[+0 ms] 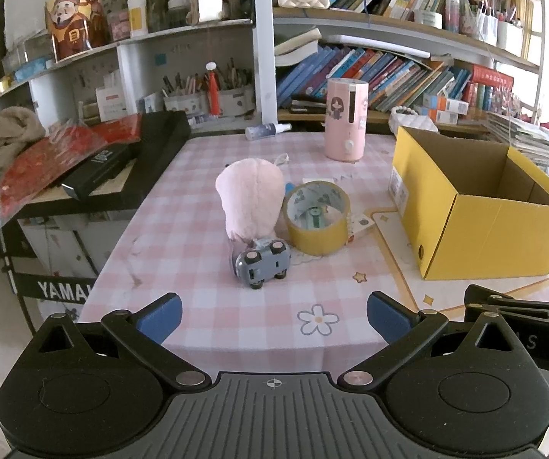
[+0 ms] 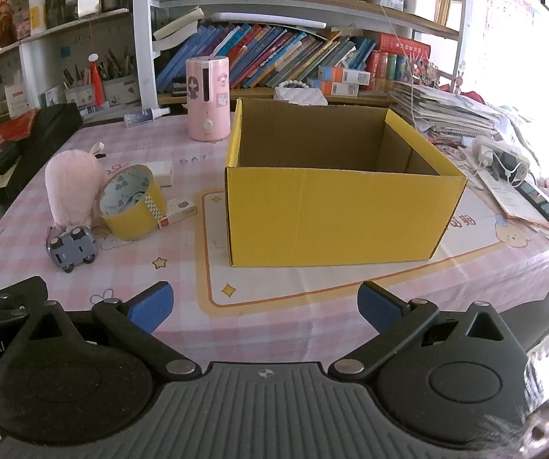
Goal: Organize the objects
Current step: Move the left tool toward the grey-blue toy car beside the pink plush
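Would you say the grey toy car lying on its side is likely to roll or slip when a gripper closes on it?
The grey toy car lies on its side, wheels off the tablecloth, so it probably won't roll. It looks like small hard plastic, likely light and possibly slippery. It touches the pink plush, which may shift too.

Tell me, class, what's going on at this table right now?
A person holds two tongs, left and right, both open and empty above the near table edge. A toy car, tape roll and pink plush toy sit clustered on the tablecloth. The yellow box beside them looks empty.
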Demonstrator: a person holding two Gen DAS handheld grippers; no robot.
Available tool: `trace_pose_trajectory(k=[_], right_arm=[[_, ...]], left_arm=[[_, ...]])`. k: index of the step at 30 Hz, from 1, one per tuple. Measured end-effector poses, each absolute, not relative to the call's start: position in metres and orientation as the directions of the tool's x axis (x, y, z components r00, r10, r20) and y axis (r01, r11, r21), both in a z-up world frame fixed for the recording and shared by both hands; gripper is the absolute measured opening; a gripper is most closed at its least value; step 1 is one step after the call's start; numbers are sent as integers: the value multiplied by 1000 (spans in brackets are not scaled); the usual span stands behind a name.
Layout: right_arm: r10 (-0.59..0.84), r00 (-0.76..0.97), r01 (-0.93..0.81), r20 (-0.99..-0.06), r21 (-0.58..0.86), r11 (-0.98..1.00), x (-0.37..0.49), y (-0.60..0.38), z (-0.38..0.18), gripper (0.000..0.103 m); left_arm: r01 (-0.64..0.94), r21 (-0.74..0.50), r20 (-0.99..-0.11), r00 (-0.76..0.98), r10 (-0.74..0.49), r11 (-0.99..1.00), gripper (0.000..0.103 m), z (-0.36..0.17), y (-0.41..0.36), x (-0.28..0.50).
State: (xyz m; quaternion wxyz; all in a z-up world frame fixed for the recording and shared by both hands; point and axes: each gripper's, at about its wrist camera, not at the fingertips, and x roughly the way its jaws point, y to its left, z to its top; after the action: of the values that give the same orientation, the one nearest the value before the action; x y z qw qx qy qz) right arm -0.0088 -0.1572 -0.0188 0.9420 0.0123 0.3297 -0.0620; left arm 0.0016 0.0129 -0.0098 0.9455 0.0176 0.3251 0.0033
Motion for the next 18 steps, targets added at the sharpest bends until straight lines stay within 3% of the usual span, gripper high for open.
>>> trace_pose_trajectory(k=[18], right_arm=[[-94,793,89,-601,-38,995,2,-140,-9,103]], left_arm=[[-26,5,-626,779,23,1000,103,-9,36,8]])
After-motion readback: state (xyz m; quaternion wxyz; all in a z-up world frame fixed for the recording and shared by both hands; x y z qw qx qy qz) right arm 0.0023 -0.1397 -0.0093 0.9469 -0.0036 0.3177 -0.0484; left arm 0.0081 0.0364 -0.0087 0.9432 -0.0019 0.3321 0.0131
